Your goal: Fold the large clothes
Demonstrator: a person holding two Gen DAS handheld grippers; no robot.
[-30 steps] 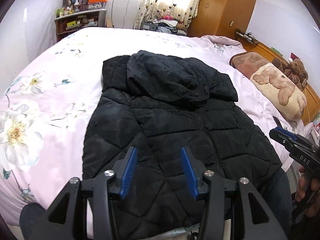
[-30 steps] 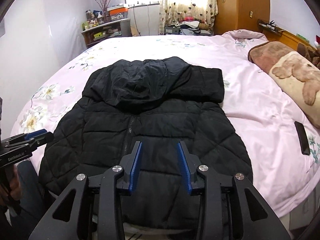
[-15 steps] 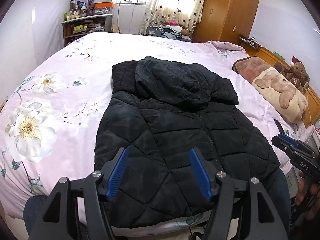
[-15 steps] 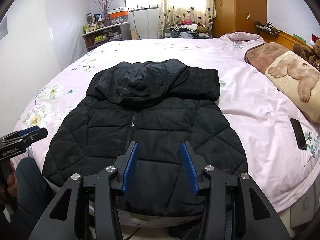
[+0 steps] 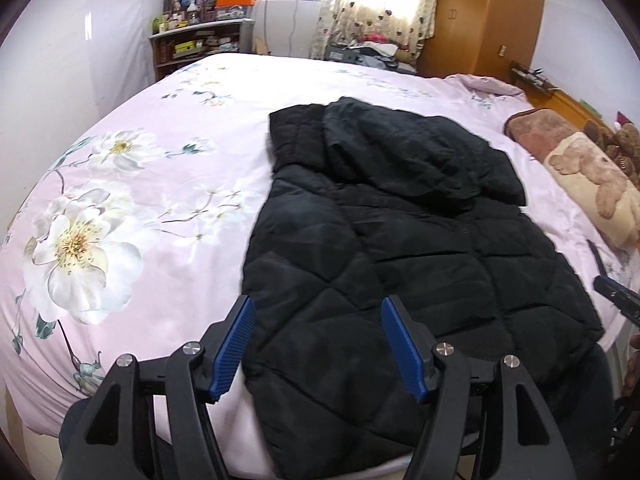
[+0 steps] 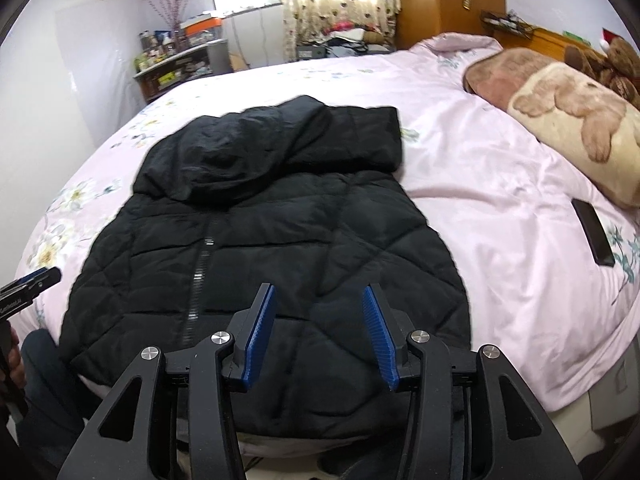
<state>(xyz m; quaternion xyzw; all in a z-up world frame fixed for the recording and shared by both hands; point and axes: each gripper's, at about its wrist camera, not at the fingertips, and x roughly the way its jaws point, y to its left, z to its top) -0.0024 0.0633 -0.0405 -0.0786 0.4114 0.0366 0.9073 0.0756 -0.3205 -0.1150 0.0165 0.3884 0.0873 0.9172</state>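
So the black quilted puffer jacket point(image 5: 404, 248) lies front-up on the pink floral bedspread point(image 5: 132, 216), zipped, hood point(image 6: 240, 148) flopped down over the chest, hem hanging a bit off the near edge of the bed; the sleeves look tucked in already, though that's a guess since they aren't showing at the sides; left gripper point(image 5: 316, 336) hovers over the hem's left corner, jaws spread wide, gripping nothing; right gripper point(image 6: 318, 328) is likewise spread and empty above the hem; the bottom-to-top folds look still undone; a phone point(image 6: 592, 236) sits well off to the right.
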